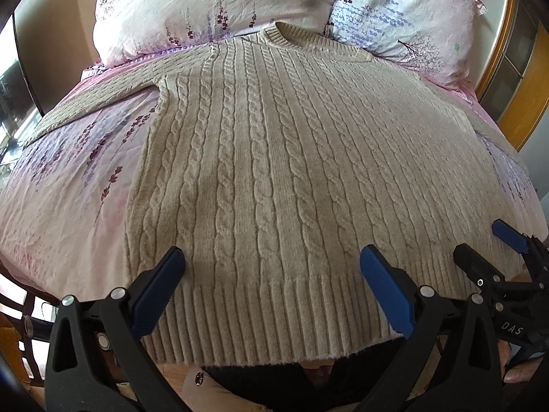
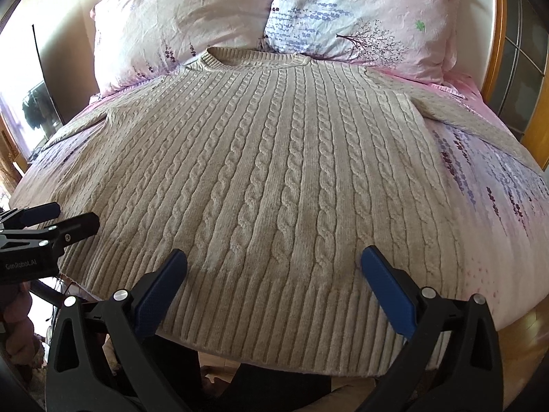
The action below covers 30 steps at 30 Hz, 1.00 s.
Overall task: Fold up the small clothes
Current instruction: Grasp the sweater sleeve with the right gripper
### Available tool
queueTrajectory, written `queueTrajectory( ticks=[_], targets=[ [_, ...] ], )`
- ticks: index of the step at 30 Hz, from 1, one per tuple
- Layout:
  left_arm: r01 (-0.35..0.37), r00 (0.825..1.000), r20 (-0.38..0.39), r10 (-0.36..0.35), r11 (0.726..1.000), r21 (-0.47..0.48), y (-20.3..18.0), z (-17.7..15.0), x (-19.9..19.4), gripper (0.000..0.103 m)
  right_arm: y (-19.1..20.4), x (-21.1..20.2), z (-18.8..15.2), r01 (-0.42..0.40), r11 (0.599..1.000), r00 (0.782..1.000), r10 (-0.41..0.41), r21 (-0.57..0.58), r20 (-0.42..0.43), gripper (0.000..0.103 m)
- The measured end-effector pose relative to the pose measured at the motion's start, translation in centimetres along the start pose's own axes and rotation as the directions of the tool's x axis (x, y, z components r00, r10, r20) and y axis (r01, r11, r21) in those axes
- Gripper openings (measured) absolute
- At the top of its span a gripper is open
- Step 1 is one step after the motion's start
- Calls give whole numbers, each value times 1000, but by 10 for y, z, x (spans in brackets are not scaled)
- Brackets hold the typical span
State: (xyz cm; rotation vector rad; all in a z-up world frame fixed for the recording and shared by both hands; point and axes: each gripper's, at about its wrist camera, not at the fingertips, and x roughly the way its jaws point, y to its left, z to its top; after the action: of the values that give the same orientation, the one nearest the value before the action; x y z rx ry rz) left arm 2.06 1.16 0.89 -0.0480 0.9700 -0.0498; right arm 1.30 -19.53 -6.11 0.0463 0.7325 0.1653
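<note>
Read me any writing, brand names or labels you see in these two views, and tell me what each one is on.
"DAS": white letters on the black body of the right gripper, seen at the right edge of the left wrist view.
"GenRoboLAI": white letters on the black body of the left gripper, seen at the left edge of the right wrist view; the last letters are small.
No text shows on the sweater or pillows.

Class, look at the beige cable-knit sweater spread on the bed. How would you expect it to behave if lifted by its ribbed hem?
The beige cable-knit sweater would probably droop and sag, since it follows the bed's curve limply. Its thick, chunky knit suggests noticeable weight for a garment. The fuzzy ribbed hem looks grippy, so it likely won't slip easily from the tongs.
</note>
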Motion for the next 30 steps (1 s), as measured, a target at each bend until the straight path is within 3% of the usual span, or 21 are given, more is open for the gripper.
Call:
queueTrajectory(
  ticks=[6, 9, 13, 15, 19, 22, 25, 28, 30],
  targets=[
    [-12, 1000, -12, 12, 1000, 18, 6, 36, 12, 101, -27, 5, 24, -61, 996, 998, 63, 65, -17, 81],
    [36, 999, 25, -37, 999, 24, 9, 55, 13, 101, -66, 7, 48, -64, 981, 998, 66, 183, -4, 80],
    [122, 986, 115, -123, 992, 17, 16, 79, 11, 101, -148, 5, 82, 4, 922, 999, -22, 386, 41, 72],
    [132, 980, 150, -133, 991, 16, 19, 91, 11, 101, -192, 8, 92, 30, 863, 997, -60, 505, 45, 66],
    [159, 967, 194, -163, 987, 35, 19, 109, 12, 101, -273, 25, 98, 38, 696, 997, -74, 717, 19, 50],
    [158, 967, 194, -164, 986, 45, 18, 118, 16, 101, -313, 34, 92, 39, 565, 996, -83, 824, 11, 45],
    [164, 968, 186, -169, 986, 41, 19, 123, 22, 101, -339, 40, 82, 64, 459, 994, -103, 886, -18, 41],
    [172, 967, 183, -175, 985, 32, 22, 125, 27, 101, -353, 39, 73, 51, 402, 992, -127, 914, 1, 37],
    [174, 967, 181, -177, 984, 28, 24, 126, 30, 101, -359, 36, 73, 53, 388, 989, -147, 920, 5, 36]
  ],
)
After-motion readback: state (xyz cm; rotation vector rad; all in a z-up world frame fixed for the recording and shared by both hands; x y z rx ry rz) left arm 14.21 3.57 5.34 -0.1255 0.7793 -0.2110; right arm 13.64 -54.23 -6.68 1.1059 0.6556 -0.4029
